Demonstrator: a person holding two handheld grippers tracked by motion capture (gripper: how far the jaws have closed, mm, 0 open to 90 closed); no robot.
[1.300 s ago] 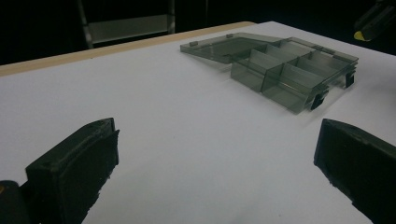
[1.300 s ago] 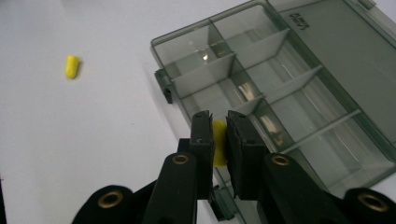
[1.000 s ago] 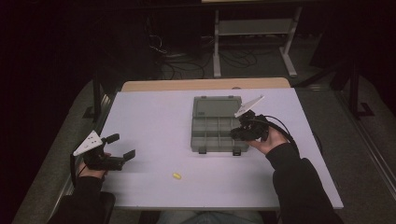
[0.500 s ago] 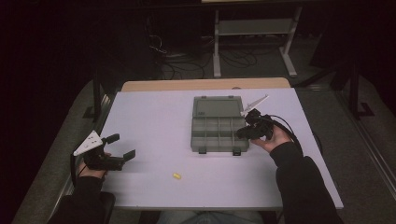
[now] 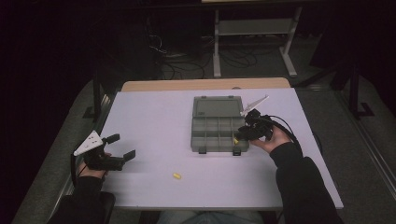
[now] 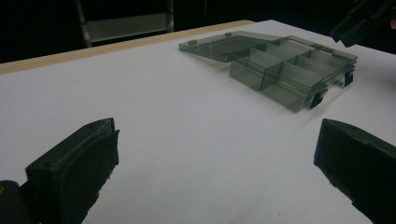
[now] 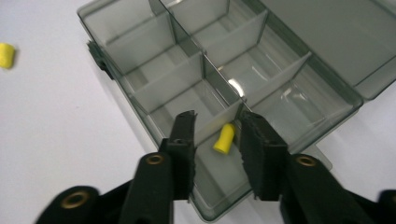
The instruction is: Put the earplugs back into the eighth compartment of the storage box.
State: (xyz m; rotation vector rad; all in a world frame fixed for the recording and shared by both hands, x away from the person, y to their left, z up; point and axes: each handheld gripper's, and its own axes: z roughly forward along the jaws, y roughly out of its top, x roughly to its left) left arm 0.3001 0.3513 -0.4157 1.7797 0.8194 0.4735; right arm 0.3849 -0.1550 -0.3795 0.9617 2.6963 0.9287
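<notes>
Earplug point(image 7: 224, 138) one drops between our right gripper point(image 7: 217, 130) fingers, just opening, into the organizer box point(image 7: 140, 42); the second earplug point(image 5: 177, 176) waits nearest our spread left gripper point(image 5: 122, 147)

A white table point(image 5: 154, 116) fills the middle of the high view, with a wooden edge strip point(image 5: 205, 84) at 12 o'clock. Behind it, at 12 to 1 o'clock, a white metal stand point(image 5: 254, 29) is on the dark floor, with black cables point(image 5: 175, 58) at 11 o'clock.
</notes>
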